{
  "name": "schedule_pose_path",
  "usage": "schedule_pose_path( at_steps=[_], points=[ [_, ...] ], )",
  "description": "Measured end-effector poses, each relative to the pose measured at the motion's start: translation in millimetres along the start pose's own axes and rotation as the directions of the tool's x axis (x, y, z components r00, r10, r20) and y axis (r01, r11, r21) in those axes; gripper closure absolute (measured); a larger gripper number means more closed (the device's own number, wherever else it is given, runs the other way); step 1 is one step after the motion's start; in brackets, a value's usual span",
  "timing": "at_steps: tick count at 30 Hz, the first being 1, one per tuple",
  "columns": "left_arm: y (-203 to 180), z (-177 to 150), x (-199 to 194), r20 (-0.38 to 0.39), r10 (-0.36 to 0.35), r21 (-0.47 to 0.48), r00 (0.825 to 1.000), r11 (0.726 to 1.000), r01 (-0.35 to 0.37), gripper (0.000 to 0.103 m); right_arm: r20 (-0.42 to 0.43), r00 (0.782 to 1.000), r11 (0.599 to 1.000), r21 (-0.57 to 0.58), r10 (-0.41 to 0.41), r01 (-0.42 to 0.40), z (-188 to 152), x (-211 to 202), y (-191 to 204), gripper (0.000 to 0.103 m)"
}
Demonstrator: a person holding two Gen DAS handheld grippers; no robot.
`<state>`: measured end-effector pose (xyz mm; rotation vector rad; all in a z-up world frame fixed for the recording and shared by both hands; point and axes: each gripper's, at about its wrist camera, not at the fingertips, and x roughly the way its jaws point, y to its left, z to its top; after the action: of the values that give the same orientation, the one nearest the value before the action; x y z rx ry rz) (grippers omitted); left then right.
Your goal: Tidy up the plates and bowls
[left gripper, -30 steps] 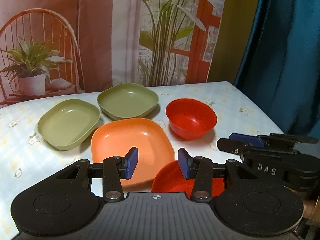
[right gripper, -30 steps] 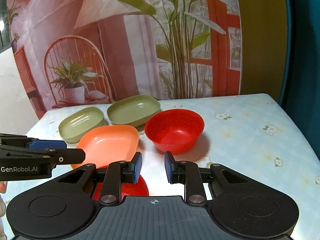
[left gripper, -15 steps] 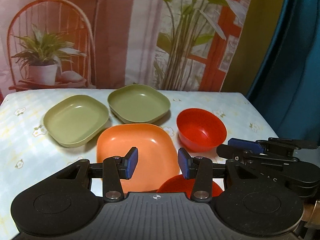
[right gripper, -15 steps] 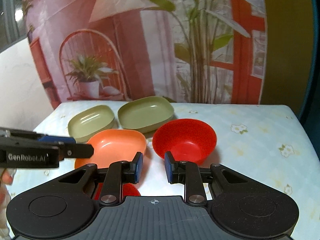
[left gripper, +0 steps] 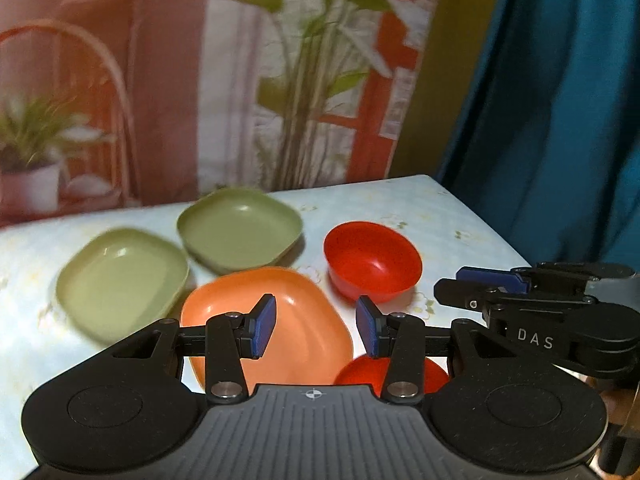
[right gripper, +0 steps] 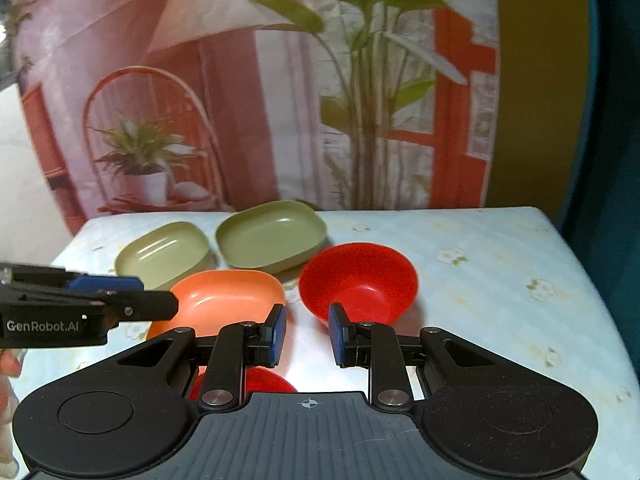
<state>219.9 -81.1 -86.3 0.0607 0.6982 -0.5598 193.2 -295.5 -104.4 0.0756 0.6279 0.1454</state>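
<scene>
A: Status of your tools?

B: Your left tool (left gripper: 316,330) and right tool (right gripper: 306,334) both hang released and empty – each has lifted slightly off the desk (right gripper: 500,280).

A: The dishes?

B: Green plates (left gripper: 240,228), orange plate (left gripper: 296,320) and red bowls (right gripper: 360,280) sit apart, unstacked – sorting not begun.

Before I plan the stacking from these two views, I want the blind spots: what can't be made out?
- Near red plastic bowl: mostly hidden behind each gripper's body in both wrist views; contents unseen.
- Square orange plastic plate: near edge covered by the left gripper.
- Two green square plates: blurred in the left view.
</scene>
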Motion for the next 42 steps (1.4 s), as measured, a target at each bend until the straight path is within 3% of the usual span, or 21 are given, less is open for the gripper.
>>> schedule_pose_path(
  at_steps=[4, 12, 18, 27, 42],
  points=[
    [5.3, 3.3, -2.2, 0.004, -0.038, 0.039, 0.999, 0.999, 0.038, 0.057, -0.007, 0.996, 0.996, 0.024, -0.090, 0.090, 3.3, -1.8, 9.1, 0.080],
    [3.6, 5.8, -8.1, 0.006, -0.025, 0.077, 1.000, 0.997, 0.024, 0.057, 0.024, 0.989, 0.989, -0.022, -0.148, 0.149, 6.7, -7.1, 17.1, 0.081],
    [-14.6, 7.4, -12.9, 0.010, 0.004, 0.094, 1.000, 0.996, -0.005, 0.057, 0.042, 0.993, 0.993, -0.025, -0.112, 0.113, 6.6, -17.6, -0.7, 0.081],
    [-42.0, 12.9, -6.4, 0.014, 0.061, 0.021, 0.998, 0.998, -0.062, 0.057, 0.062, 0.997, 0.999, -0.035, -0.036, 0.038, 12.6, -24.3, -44.6, 0.080],
    [-41.0, 45.9, 47.9, -0.006, 0.077, -0.016, 0.997, 0.997, -0.077, 0.056, 0.045, 0.999, 1.000, -0.008, -0.002, 0.003, 31.6, 11.7, -86.5, 0.079]
  ],
)
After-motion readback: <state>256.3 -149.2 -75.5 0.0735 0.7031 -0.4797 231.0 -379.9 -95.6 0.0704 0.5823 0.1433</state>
